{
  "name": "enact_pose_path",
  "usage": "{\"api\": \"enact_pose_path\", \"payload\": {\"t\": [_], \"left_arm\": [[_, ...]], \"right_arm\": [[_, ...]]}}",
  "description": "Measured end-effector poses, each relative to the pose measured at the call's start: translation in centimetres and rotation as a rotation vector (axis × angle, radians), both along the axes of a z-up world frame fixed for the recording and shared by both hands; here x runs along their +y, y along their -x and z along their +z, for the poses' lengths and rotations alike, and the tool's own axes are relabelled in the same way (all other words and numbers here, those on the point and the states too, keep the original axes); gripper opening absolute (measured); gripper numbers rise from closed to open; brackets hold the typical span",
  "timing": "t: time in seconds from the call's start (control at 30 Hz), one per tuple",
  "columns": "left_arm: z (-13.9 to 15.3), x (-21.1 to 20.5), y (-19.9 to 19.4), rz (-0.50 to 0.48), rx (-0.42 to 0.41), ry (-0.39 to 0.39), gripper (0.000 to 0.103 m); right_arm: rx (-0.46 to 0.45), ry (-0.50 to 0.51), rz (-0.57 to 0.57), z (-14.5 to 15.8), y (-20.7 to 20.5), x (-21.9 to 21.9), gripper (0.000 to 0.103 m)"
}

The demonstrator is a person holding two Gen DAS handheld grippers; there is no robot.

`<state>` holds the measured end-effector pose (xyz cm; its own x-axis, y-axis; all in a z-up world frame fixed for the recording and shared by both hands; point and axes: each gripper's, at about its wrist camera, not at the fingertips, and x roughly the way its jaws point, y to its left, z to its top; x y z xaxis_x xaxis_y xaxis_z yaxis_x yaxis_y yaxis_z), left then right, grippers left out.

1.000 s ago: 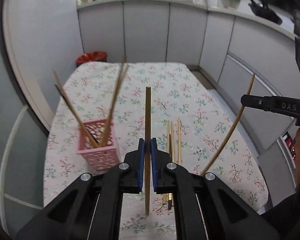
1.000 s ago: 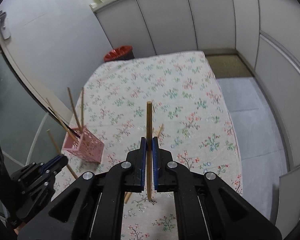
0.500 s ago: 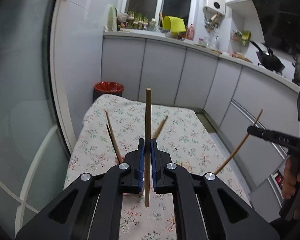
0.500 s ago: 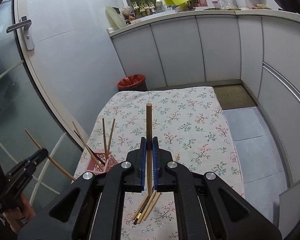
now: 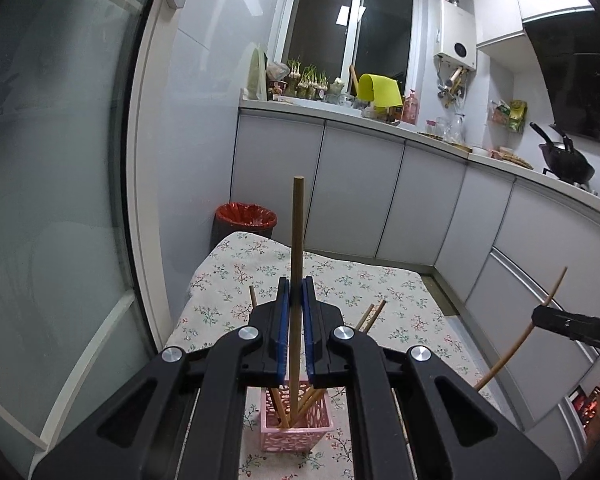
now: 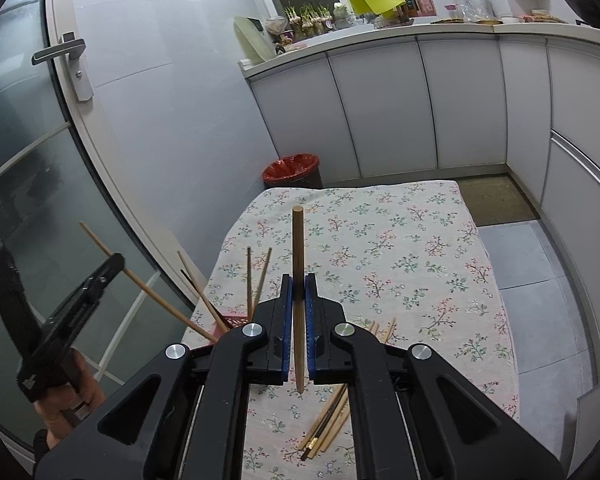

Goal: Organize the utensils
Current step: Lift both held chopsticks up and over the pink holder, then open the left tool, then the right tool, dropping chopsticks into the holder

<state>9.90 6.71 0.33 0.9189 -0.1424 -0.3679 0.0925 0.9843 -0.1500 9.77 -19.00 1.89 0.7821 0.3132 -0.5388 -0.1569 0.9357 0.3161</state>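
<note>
Wooden and round-tipped, one chopstick [image 5: 297, 248] is standing upright at frame centre, clenched in your left gripper [image 5: 294, 328] above the pink basket [image 5: 296, 432], while your right gripper [image 6: 299, 320] is clamping another chopstick [image 6: 298, 264] above the floral tablecloth [image 6: 400, 256].

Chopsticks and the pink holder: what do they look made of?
The chopsticks look like bamboo or light wood: matte tan, slim round sticks; one in the loose pile is dark, with what looks like a metal band. The pink holder looks like moulded plastic: uniform colour, pierced lattice walls.
</note>
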Motion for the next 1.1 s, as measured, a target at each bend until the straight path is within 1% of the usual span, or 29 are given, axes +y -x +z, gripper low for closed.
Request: {"api": "enact_pose_path", "payload": {"t": [0.1,0.33,0.53,0.6,0.63,0.67,0.7,0.73,0.77,0.8,0.83,0.9,1.0,1.1], "left_arm": [[-1.1,-0.1,-0.8,0.011,-0.004,-0.006,0.006],[-3.8,-0.4,-3.0,0.019,0.081,-0.022,0.006],[-5.2,-0.6,-4.2,-0.004,0.138,-0.041,0.007],[-5.4,-0.5,-4.3,-0.005,0.154,-0.032,0.009],[-5.2,-0.3,-4.2,-0.006,0.161,-0.019,0.012],[-5.0,0.0,-4.1,-0.009,0.164,-0.008,0.024],[-4.6,0.3,-3.9,-0.006,0.164,0.003,0.041],[-4.3,0.5,-3.5,0.001,0.162,0.011,0.047],[-4.1,0.7,-3.3,0.002,0.162,0.014,0.049],[-3.9,0.8,-3.2,0.0,0.172,0.014,0.05],[-3.9,1.0,-2.9,0.0,0.195,0.005,0.051],[-4.0,1.1,-2.6,0.014,0.226,-0.015,0.058],[-4.7,1.3,-2.1,0.036,0.288,-0.052,0.065],[-5.6,1.7,-2.0,0.064,0.352,-0.077,0.068]], "right_arm": [[-0.01,-0.005,0.016,0.3,0.0,0.7,0.005],[-0.061,-0.034,0.038,1.4,-0.1,1.5,0.005],[-0.077,-0.069,0.064,1.6,-0.6,2.6,0.005],[-0.078,-0.075,0.071,1.7,-0.9,3.1,0.005],[-0.079,-0.08,0.077,1.6,-1.2,3.4,0.005],[-0.08,-0.084,0.082,1.6,-1.3,3.7,0.005],[-0.083,-0.085,0.087,1.6,-1.5,4.0,0.005],[-0.086,-0.085,0.09,1.6,-1.6,4.2,0.005],[-0.09,-0.083,0.092,1.5,-1.7,4.5,0.005],[-0.095,-0.083,0.093,1.5,-1.9,4.7,0.005],[-0.096,-0.082,0.094,1.4,-2.1,4.9,0.005],[-0.096,-0.082,0.093,1.1,-2.5,5.3,0.005],[-0.092,-0.083,0.091,0.5,-3.3,5.9,0.005],[-0.076,-0.076,0.093,-0.4,-4.3,6.8,0.005]]}}
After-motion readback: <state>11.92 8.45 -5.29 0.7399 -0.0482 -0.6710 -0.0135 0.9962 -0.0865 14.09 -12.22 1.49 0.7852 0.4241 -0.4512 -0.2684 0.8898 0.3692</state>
